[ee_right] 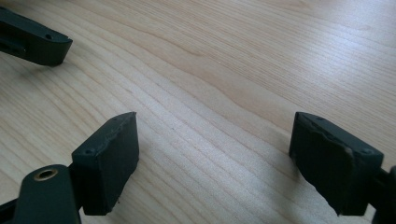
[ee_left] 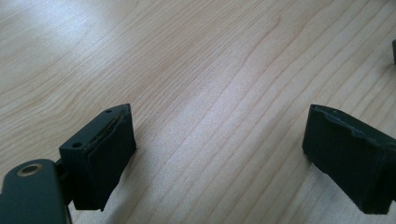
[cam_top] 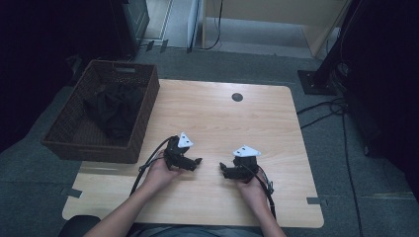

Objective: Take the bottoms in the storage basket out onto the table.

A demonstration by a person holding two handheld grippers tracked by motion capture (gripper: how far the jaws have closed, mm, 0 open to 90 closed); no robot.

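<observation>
My left gripper (cam_top: pixel 197 161) rests low on the wooden table (cam_top: pixel 222 118), held in a hand near the front middle, and points right. In the left gripper view its jaws stand wide apart (ee_left: pixel 219 112) with bare wood between them. My right gripper (cam_top: pixel 223 169) lies a short way to its right and points left, so the two tips face each other across a small gap. Its jaws are open too (ee_right: pixel 215 116), with nothing between them. A jaw of the left gripper (ee_right: pixel 32 39) shows at the top left of the right gripper view.
A dark woven basket (cam_top: pixel 99 148) sits on the table's left edge with a black cloth (cam_top: pixel 116 108) bunched inside. A round black grommet (cam_top: pixel 237 97) marks the table's far middle. Cables (cam_top: pixel 326 106) run over the carpet at the right.
</observation>
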